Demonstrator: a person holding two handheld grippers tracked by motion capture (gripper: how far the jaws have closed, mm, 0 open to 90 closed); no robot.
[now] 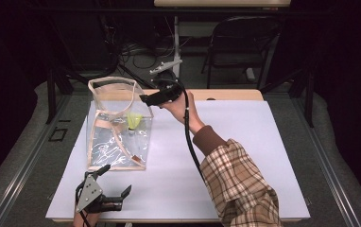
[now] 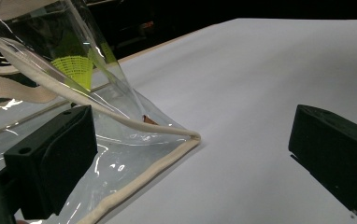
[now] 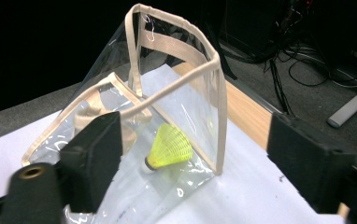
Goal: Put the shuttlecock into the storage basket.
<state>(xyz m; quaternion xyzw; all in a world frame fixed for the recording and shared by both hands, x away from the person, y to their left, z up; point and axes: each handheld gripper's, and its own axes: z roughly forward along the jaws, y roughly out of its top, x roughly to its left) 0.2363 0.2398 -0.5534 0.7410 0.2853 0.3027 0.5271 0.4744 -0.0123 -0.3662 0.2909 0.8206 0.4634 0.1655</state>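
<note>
Plaid-sleeved arm outstretched, right gripper (image 1: 146, 98) agape

bag (image 1: 117, 127): clear glossy plastic film, creased, matt beige woven cloth trim and straps | shuttlecock (image 3: 169, 148): yellow-green ribbed plastic skirt, smooth white cap | counter (image 1: 244, 156): matt smooth white sheet, light wood edge strip | fingers (image 2: 50, 158): matt black plastic | left gripper (image 1: 115, 189) top plate: dull grey metal | sleeve (image 1: 237, 182): soft plaid cloth, brown cuff

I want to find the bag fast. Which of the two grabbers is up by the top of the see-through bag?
The right gripper, held up at the clear bag's top edge, jaws open. The left gripper sits low on the table by the bag's bottom corner.
</note>
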